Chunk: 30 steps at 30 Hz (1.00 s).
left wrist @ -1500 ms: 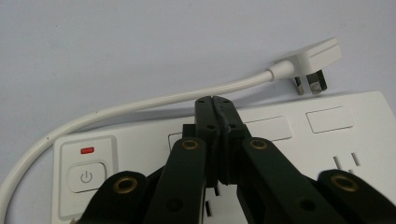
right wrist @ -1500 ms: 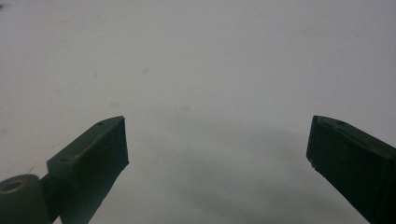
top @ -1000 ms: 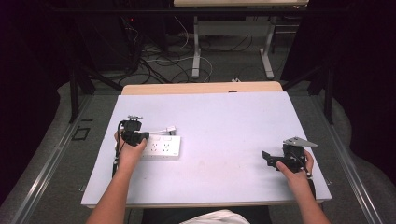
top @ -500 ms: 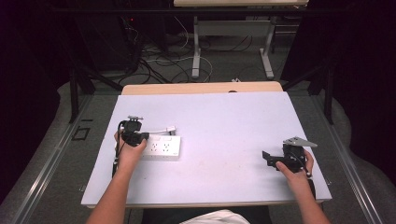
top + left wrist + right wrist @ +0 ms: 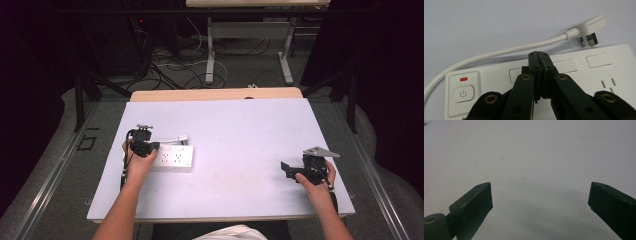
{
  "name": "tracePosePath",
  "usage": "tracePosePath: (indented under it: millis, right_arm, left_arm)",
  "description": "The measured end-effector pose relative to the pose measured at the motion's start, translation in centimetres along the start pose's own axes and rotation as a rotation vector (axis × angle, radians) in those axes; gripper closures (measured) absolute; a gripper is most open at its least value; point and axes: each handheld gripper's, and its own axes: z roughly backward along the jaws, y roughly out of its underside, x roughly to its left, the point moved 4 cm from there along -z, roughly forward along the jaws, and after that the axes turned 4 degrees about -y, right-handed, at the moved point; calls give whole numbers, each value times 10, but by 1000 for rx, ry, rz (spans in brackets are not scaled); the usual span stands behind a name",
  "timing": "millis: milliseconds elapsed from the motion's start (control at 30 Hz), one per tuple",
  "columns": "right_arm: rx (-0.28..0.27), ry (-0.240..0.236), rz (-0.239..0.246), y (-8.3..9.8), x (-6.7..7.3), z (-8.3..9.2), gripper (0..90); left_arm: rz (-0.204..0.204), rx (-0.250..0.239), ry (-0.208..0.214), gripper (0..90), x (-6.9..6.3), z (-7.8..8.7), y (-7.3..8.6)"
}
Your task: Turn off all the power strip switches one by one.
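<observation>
A white power strip (image 5: pixel 175 158) lies left of centre on the white table (image 5: pixel 235 125). Its power button (image 5: pixel 463 94) and a small red light (image 5: pixel 463 79) are at the end nearest my left hand. Its white cable (image 5: pixel 499 52) curves along the far side and ends in a white plug (image 5: pixel 590 27) that lies loose on the table. My left gripper (image 5: pixel 539 53) is shut with nothing between its jaws, tips over the strip's top face (image 5: pixel 155 147). My right gripper (image 5: pixel 540 192) is open above bare table, far to the right (image 5: pixel 285 169).
The table's front edge (image 5: pixel 220 218) runs just ahead of the forearms. A wooden strip (image 5: pixel 215 94) borders the far edge. On the floor beyond lie cables (image 5: pixel 175 65) and the legs of another table (image 5: pixel 210 60). Dark curtains stand on both sides.
</observation>
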Motion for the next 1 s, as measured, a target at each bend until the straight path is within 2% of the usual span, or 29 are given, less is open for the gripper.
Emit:
tracePosePath:
  millis: [33,67,100,200,367,500,600,667,733,1000]
  right_arm:
    - [-4,0,-7,0,1,0,49]
    - [-18,6,-4,0,0,-1,50]
    - [2,-6,0,0,0,0,49]
    - [2,-6,1,0,0,0,50]
    - [1,-6,0,0,0,0,50]
    - [1,-4,-6,0,0,0,50]
    - [-29,4,-7,0,1,-2,50]
    - [2,-6,-5,0,0,0,50]
    - [-6,3,-4,0,0,-1,50]
    - [-6,2,-7,0,0,-1,50]
  left_arm:
    - [-1,14,10,900,1,-1,1]
    - [4,3,13,900,1,-1,1]
    - [2,1,11,900,1,-1,2]
    - [-14,9,-6,900,-1,0,2]
    - [0,4,10,900,1,-1,2]
    - [-3,-4,-1,900,0,-1,1]
    - [4,-5,-4,900,-1,-1,1]
    - [1,-5,-4,900,-1,-1,1]
    - [10,-8,-7,900,-1,-1,1]
    - [-8,-2,2,900,-9,-1,2]
